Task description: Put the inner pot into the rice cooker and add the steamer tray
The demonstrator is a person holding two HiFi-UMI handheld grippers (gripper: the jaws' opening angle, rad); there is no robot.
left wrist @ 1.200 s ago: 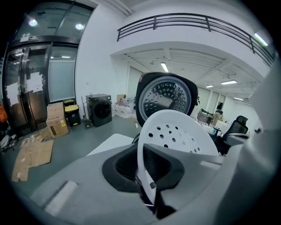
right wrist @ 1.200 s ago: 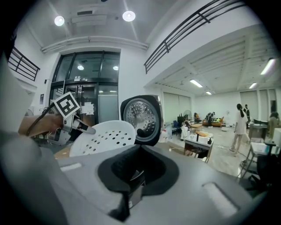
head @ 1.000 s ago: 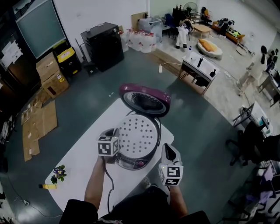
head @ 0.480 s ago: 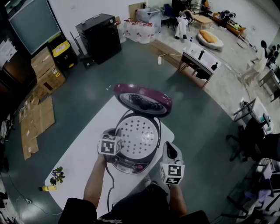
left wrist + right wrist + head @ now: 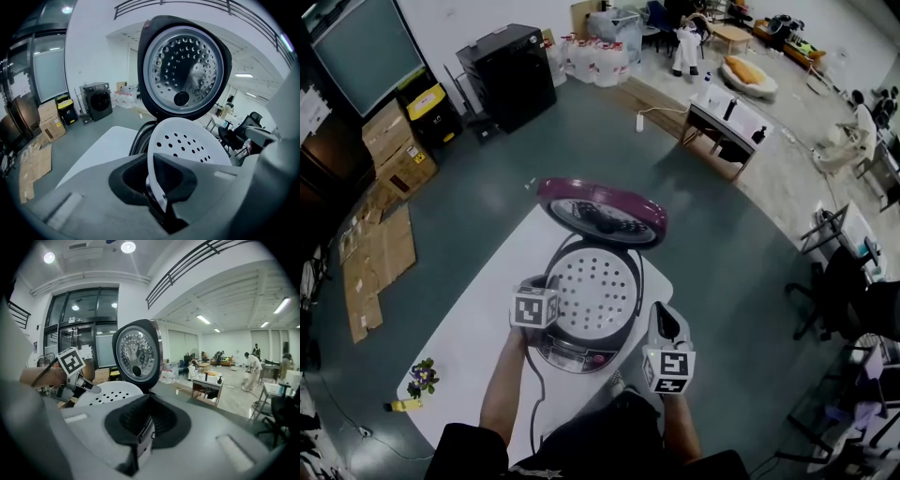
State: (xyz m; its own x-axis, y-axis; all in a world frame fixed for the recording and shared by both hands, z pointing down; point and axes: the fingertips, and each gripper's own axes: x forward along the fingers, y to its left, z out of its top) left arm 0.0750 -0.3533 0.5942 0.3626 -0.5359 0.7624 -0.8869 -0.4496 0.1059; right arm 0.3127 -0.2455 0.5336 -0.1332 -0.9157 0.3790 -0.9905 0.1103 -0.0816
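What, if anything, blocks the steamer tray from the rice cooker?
Nothing visible. The white perforated steamer tray, rim in the left claw, is right over the mouth of the silver rice cooker; the maroon lid stands open behind.

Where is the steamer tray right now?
Head view: the steamer tray lies over the mouth of the open rice cooker on the table, below its raised lid; the left gripper grips its left rim.

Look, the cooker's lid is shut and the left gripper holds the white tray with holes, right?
No: the lid stands open, as the head view shows. The left gripper does hold the white tray with holes.
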